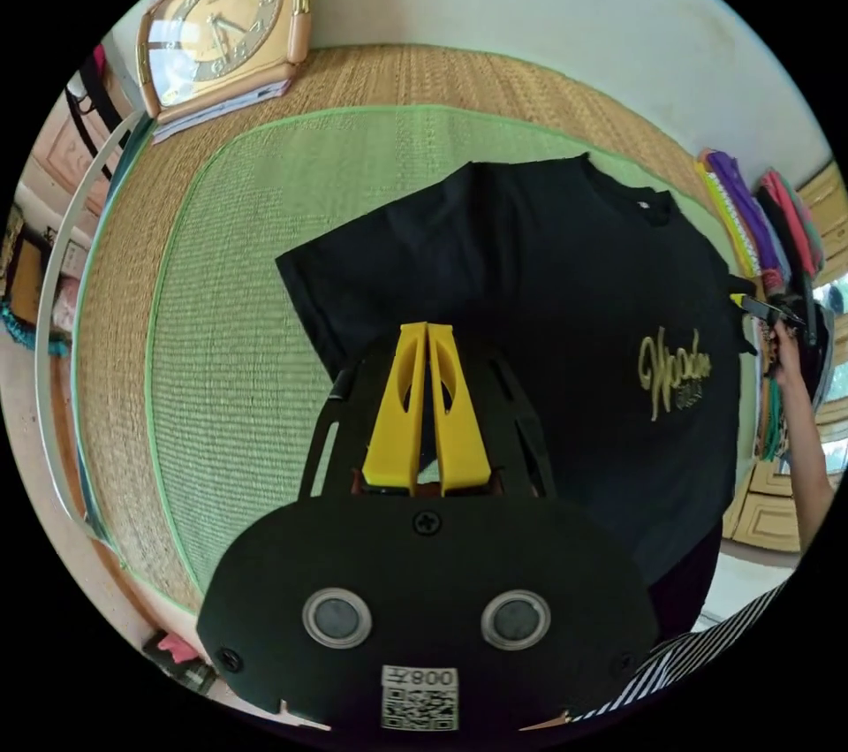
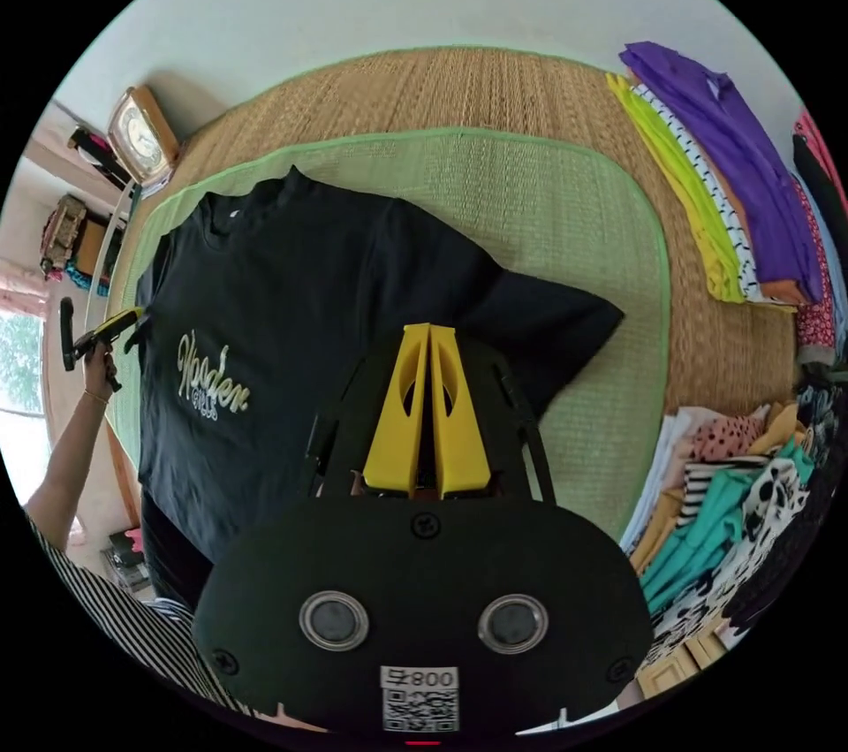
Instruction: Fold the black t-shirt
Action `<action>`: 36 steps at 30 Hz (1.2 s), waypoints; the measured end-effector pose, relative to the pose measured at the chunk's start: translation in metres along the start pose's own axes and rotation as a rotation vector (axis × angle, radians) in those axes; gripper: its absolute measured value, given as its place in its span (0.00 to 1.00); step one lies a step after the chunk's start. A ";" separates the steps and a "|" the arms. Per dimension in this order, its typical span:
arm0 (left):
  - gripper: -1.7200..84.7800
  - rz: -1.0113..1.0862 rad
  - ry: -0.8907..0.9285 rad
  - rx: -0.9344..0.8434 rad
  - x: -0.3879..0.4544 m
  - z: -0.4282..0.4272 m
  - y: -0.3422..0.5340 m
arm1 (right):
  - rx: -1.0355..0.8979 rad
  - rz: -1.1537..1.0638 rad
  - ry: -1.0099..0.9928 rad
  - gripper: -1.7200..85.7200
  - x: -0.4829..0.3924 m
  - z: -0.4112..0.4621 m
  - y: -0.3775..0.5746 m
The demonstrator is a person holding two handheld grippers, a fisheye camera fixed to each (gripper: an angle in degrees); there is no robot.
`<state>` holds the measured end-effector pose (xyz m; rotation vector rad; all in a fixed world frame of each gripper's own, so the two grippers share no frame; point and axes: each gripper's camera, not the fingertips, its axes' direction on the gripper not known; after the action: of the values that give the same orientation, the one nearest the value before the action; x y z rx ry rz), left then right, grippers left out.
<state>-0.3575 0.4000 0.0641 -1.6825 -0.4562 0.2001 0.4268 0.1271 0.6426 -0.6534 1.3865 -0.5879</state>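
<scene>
The black t-shirt (image 1: 530,319) lies spread flat, print up, on a green mat (image 1: 238,328) over a woven straw mat (image 2: 495,94), while the left tongs (image 1: 428,328) and the right tongs (image 2: 430,330) each hover above a sleeve with jaws pressed together, gripping nothing.

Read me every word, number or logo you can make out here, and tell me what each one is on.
"Wooden": gold script on the chest of the black t-shirt.
Smaller gold line under it: too blurred to read.
Clock numerals: too small to read.
Code sticker characters: not clear enough to read.
</scene>
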 end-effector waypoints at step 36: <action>0.02 0.080 0.291 -0.164 0.143 0.106 0.186 | -0.230 -0.002 -0.306 0.02 0.043 0.003 0.274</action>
<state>-0.2354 0.5354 -0.1172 -1.8565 -0.1914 -0.0259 0.4331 0.2864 0.4156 -0.8902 1.1727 -0.3153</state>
